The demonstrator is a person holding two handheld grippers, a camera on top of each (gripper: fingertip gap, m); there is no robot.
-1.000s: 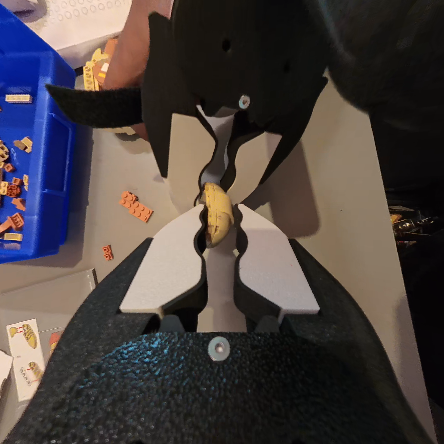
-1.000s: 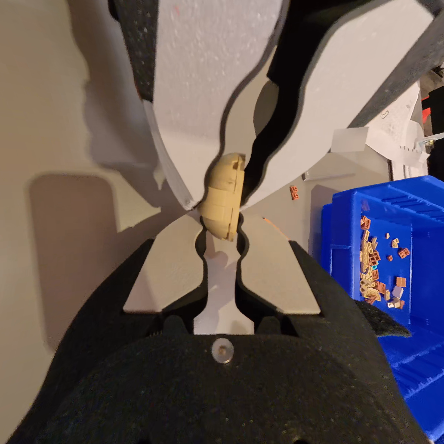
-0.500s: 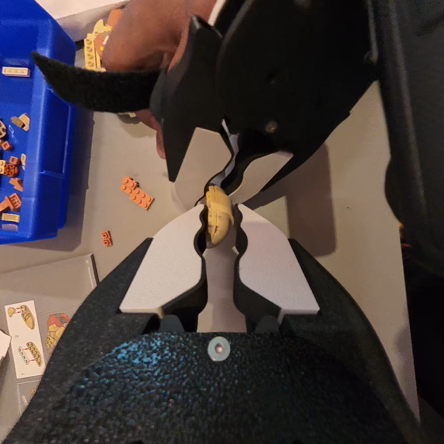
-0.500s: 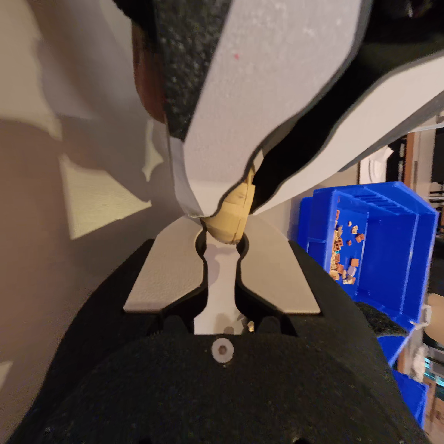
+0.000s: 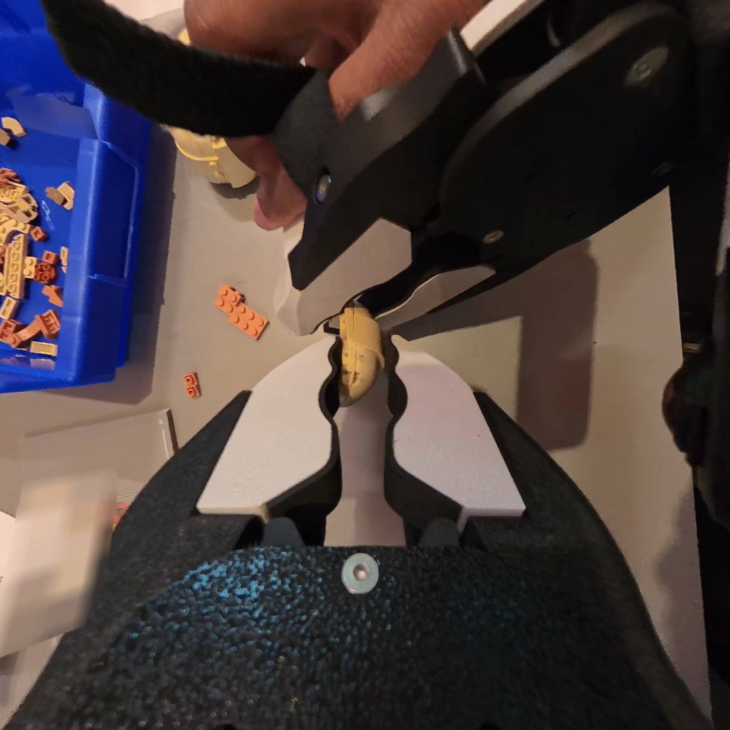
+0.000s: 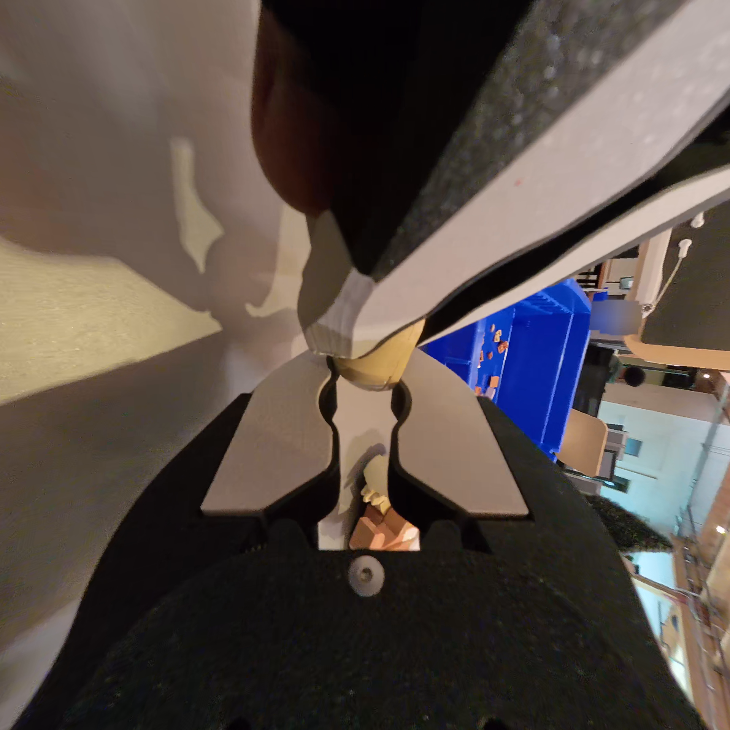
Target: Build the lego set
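Left tool (image 5: pixel 361 367) & right tool (image 6: pixel 365 375) both gripped the same tan lego piece (image 5: pixel 359 355), tip to tip above the table (image 5: pixel 221 256). Blue bin (image 5: pixel 106 221) w/ loose bricks sat nearby, orange plate (image 5: pixel 241 312) beside it

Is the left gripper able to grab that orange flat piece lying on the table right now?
Probably not yet. The left gripper is shut on the tan lego piece, which the right gripper also pinches. The orange plate itself lies uncovered.

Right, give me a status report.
Left gripper and right gripper both shut on tan lego piece, fingers tip to tip above table. Nothing in the way.
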